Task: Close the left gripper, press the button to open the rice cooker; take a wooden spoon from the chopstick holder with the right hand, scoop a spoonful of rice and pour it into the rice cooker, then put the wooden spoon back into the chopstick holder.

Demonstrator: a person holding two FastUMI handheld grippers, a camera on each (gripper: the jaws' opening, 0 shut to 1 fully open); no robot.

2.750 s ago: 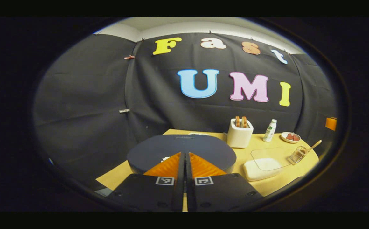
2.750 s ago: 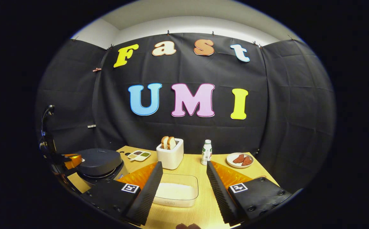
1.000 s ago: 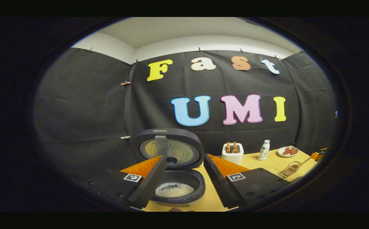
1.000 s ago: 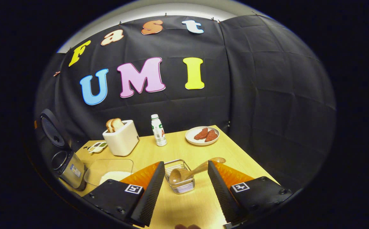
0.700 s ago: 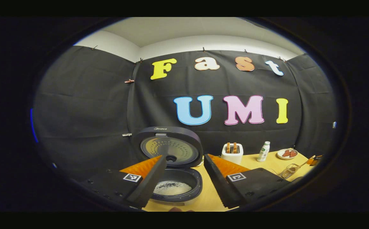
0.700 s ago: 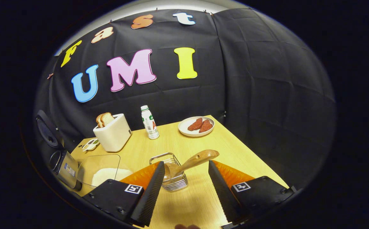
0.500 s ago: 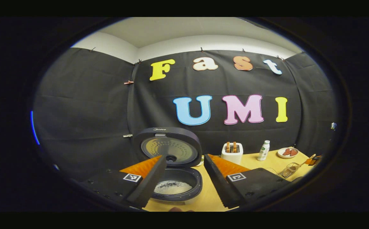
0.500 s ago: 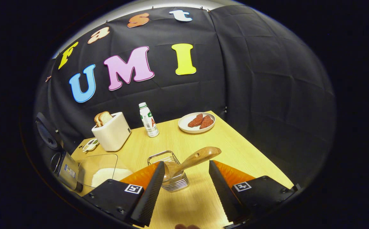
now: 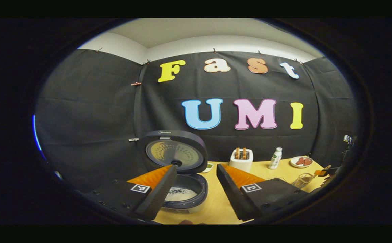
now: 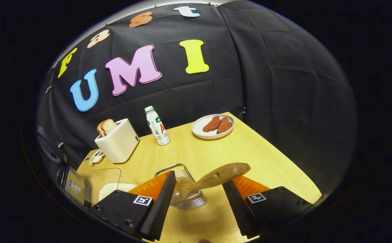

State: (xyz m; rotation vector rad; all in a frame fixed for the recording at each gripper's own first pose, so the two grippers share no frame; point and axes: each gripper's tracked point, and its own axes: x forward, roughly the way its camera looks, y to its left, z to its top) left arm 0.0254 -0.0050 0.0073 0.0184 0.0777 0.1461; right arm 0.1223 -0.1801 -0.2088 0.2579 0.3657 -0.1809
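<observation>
A: Why do we hold the right gripper (image 10: 197,199) so low over the near part of the bench (image 10: 250,148)?

B: Because the wooden spoon (image 10: 213,179) is what we want next. It leans out of the chopstick holder (image 10: 184,195), bowl down inside the wire, handle slanting up toward the bench's right edge. Our jaws are spread wide, one finger on either side of the holder, and the handle crosses just above the right one. We cannot tell whether it touches that finger; nothing is gripped yet.

A: And the left gripper (image 9: 194,189)?

B: It hangs released in front of the rice cooker (image 9: 182,195), jaws apart with nothing between them. The lid (image 9: 172,155) stands upright, so we judge the button step done; we keep that hand back so the pot mouth is free for pouring.

A: What does the left gripper view give us that the right does not?

B: We look straight into the pot and see a pale layer already on its bottom. It also shows the toaster (image 9: 240,159), bottle (image 9: 275,158) and plate (image 9: 301,162) lined along the far edge.

A: And the right gripper view?

B: It gives us the spoon's angle up close, and the clear rice container (image 10: 106,189) near the bench's left edge, beside the cooker, where we must scoop. We judge the next move needs the jaws raised to the handle's middle before they clench.
</observation>
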